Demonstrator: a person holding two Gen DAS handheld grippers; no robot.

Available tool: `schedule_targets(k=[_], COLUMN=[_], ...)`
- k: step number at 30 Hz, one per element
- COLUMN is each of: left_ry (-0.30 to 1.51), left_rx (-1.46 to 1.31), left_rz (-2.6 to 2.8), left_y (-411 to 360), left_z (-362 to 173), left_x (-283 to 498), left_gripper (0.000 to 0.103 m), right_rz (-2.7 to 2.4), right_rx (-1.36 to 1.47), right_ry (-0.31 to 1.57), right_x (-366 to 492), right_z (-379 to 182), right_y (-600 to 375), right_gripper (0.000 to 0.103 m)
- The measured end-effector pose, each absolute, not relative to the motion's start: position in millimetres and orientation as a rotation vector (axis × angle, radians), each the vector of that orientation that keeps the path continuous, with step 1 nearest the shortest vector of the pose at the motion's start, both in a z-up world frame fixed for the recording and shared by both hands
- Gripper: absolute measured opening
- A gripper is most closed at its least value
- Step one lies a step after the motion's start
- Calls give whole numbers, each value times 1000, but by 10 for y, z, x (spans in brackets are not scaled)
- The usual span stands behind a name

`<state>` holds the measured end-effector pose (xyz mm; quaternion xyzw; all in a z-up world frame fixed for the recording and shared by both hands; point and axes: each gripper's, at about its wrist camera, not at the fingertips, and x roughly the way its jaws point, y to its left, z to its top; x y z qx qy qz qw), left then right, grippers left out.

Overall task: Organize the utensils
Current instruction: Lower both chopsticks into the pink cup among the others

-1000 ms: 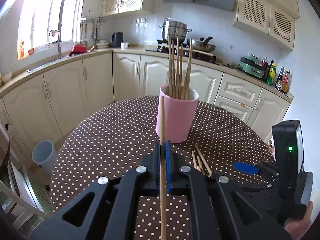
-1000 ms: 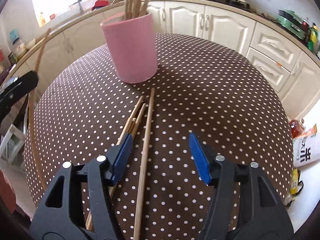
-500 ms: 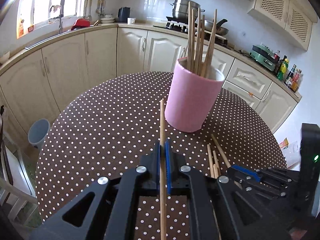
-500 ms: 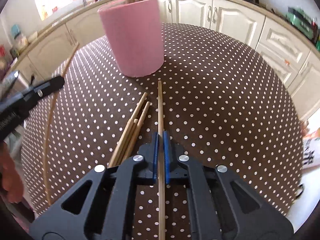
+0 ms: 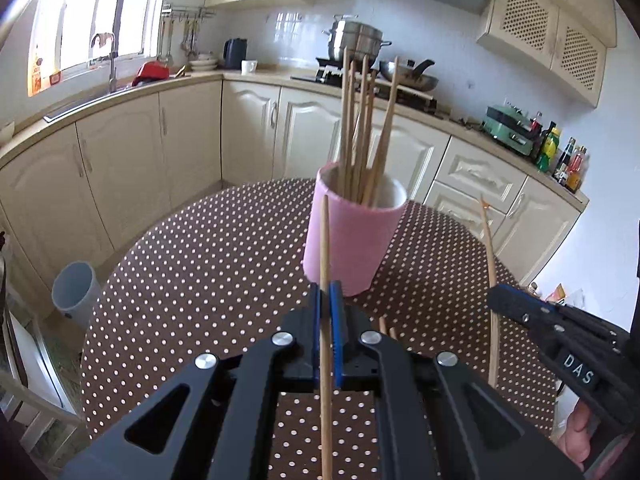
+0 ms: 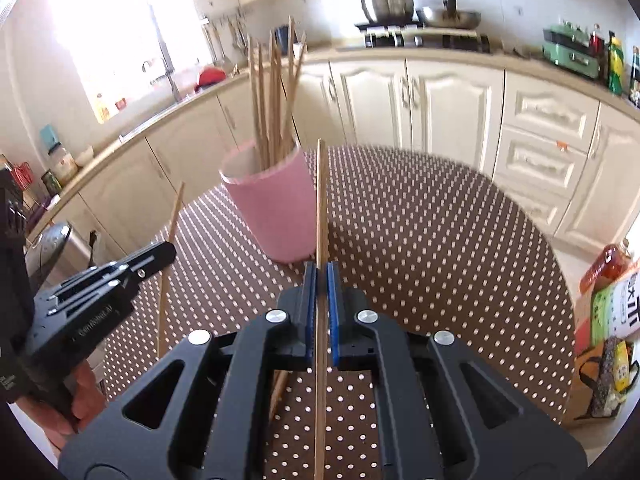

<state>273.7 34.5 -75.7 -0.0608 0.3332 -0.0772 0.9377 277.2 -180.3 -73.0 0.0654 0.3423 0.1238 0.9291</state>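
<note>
Left wrist view looks across a round counter (image 5: 208, 272) under a brown cloth with white dots, set in a cream kitchen with a sink beneath a bright window, a steel pot and a wok on the stove, a green appliance and bottles along the far worktop, and a grey bin (image 5: 76, 292) on the floor. A pink cup (image 5: 352, 240) stands near the middle of the counter, bristling with upright wooden chopsticks (image 5: 360, 120).

The left hand-held gripper (image 5: 327, 308) is clamped narrow on a single chopstick (image 5: 325, 248), whose tip rises in front of the cup. The right hand-held gripper (image 6: 320, 292) is likewise pinched on its own chopstick (image 6: 320, 200), lifted off the cloth and standing just right of the cup. A few loose chopsticks (image 5: 387, 326) lie on the cloth behind the left gripper's fingers.

White letters "DAS" (image 5: 576, 368) show on the right gripper's body in the left view. In the right wrist view, packages with printed characters (image 6: 616, 312) sit beside the counter; the print on the left gripper's side is too faint to read.
</note>
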Motion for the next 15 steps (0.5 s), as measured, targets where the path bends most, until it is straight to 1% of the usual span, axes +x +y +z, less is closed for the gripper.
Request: schedule_targets(k=[6,15], left_ry=[608,531], left_rx=[-96,-128], left_rz=[-138,-137], left_y=[316,317], left_z=[-539,-243], left_x=[2606,2580], left_gripper=[6,6], right_rz=[246,248], right_rx=[151,172], right_ry=[623,518], right_x=[2559,2517], right_z=[-504,-153], right_y=[-1866,-1842], right_gripper=[6,6])
